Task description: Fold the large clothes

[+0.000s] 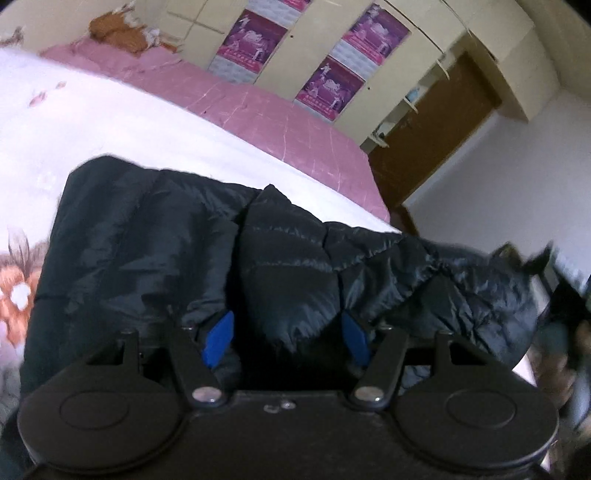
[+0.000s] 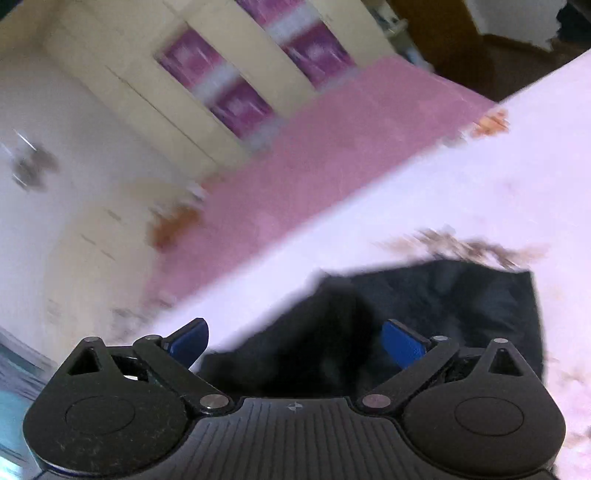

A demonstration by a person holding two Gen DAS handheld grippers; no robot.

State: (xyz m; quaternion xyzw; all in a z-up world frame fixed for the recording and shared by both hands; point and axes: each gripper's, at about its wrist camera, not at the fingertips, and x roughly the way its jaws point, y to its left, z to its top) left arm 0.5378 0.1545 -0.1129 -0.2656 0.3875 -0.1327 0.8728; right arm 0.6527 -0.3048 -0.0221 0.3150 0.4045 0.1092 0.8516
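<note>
A black puffer jacket (image 1: 147, 251) lies on a white floral bedsheet (image 1: 110, 122). My left gripper (image 1: 288, 338) has its blue pads (image 1: 219, 338) spread wide with a bulge of the jacket between them. The jacket also shows in the blurred right wrist view (image 2: 461, 306). My right gripper (image 2: 295, 345) is open, its blue pads (image 2: 402, 347) apart, with dark jacket fabric lying between them. At the right edge of the left wrist view a blurred dark shape (image 1: 557, 332) lies by the jacket's end.
A pink mattress cover (image 1: 258, 107) runs beyond the white sheet. Cream wardrobe doors with purple posters (image 1: 332, 88) stand behind the bed. A brown wooden door (image 1: 436, 129) is at the right. An orange cloth (image 1: 118, 33) lies at the bed's far end.
</note>
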